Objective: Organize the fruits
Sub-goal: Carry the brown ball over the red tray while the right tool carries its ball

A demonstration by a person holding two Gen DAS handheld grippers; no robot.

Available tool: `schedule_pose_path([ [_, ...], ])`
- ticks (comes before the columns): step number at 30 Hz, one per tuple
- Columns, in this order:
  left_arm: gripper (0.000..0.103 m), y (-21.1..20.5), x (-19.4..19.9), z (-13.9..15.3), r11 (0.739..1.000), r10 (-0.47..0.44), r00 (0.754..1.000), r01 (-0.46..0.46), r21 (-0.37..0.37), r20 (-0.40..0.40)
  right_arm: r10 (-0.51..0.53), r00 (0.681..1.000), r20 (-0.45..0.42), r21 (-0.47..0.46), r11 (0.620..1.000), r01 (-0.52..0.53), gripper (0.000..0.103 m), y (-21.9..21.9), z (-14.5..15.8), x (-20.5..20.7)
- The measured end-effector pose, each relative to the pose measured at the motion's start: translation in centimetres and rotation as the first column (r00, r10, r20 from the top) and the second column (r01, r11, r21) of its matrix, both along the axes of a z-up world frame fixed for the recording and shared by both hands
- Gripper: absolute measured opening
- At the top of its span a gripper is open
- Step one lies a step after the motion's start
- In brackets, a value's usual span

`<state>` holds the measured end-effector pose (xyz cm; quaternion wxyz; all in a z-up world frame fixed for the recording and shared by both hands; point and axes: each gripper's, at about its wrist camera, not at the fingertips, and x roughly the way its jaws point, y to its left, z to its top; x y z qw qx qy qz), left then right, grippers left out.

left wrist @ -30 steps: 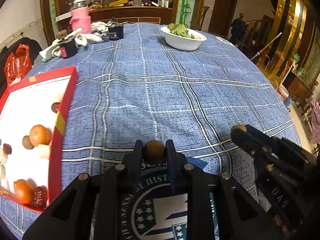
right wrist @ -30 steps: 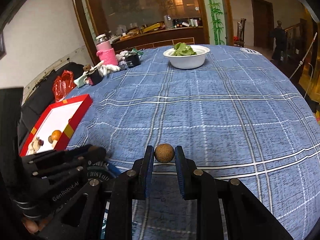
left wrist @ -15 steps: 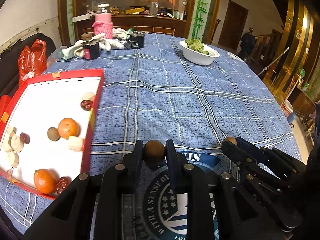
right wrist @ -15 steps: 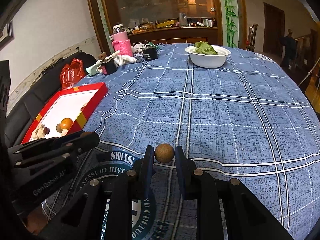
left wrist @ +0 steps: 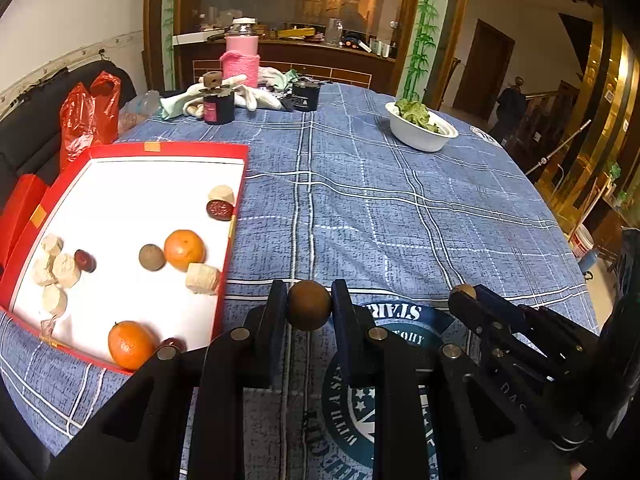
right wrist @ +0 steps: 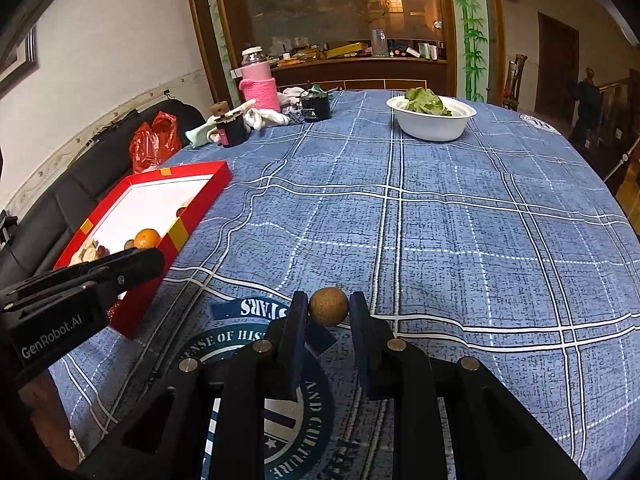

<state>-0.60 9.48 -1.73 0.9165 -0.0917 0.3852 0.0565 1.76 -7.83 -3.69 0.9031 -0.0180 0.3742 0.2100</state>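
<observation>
So 2 hand-held grippers here, each clamped on 1 small round brown fruit, longan-looking. The left hand-held gripper (left wrist: 309,306) has its jaws pressed on a smooth dark brown longan (left wrist: 309,310), held above the bench (left wrist: 400,208) just right of the red tray (left wrist: 230,236). The right hand-held gripper (right wrist: 329,310) pinches a lighter, rough tan longan (right wrist: 328,306) over the blue plaid tablecloth (right wrist: 440,240), near its printed round emblem.

Tray count from the left view: 2 oranges, the upper orange (left wrist: 184,249) and the lower orange (left wrist: 130,345), 1 loose brown longan (left wrist: 151,257), 3 dark red jujubes that I can make out, and about 6 pale cut chunks, not sure what those are. The tray's white middle and far end have lots of free floor; most pieces sit along its near and left sides.

Further back, 1 white bowl of greens (right wrist: 434,118), 1 pink-sleeved jar (left wrist: 241,56) and 2 dark cups. Between those and the grippers the cloth is bare.
</observation>
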Motion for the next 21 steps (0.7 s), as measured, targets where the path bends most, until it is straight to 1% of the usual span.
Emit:
schedule_pose_path([
  [3, 0.020, 0.6, -0.5, 0.3, 1.000, 0.020, 1.000, -0.020, -0.009, 0.005, 0.009, 1.000, 0.001, 0.002, 1.000, -0.009, 0.022, 0.1, 0.1, -0.2],
  [6, 0.020, 1.6, -1.0, 0.9, 0.999, 0.051, 0.998, -0.051, -0.005, 0.027, 0.027, 1.000, 0.003, 0.004, 1.000, -0.027, 0.022, 0.7, 0.2, -0.3],
  [12, 0.020, 5.2, -2.6, 1.7, 0.987, 0.159, 0.986, -0.159, -0.002, 0.058, 0.096, 0.995, 0.021, 0.007, 0.995, -0.096, 0.022, 3.1, 1.0, -0.6],
  [18, 0.020, 9.7, -3.4, 1.6, 0.955, 0.295, 0.954, -0.296, 0.019, 0.054, 0.206, 0.978, 0.042, 0.033, 0.978, -0.208, 0.022, 7.6, 2.5, -0.8],
  [21, 0.020, 12.0, -3.3, 1.4, 0.933, 0.358, 0.933, -0.359, 0.038, 0.042, 0.259, 0.964, 0.061, 0.040, 0.964, -0.262, 0.022, 10.3, 3.4, -0.5],
])
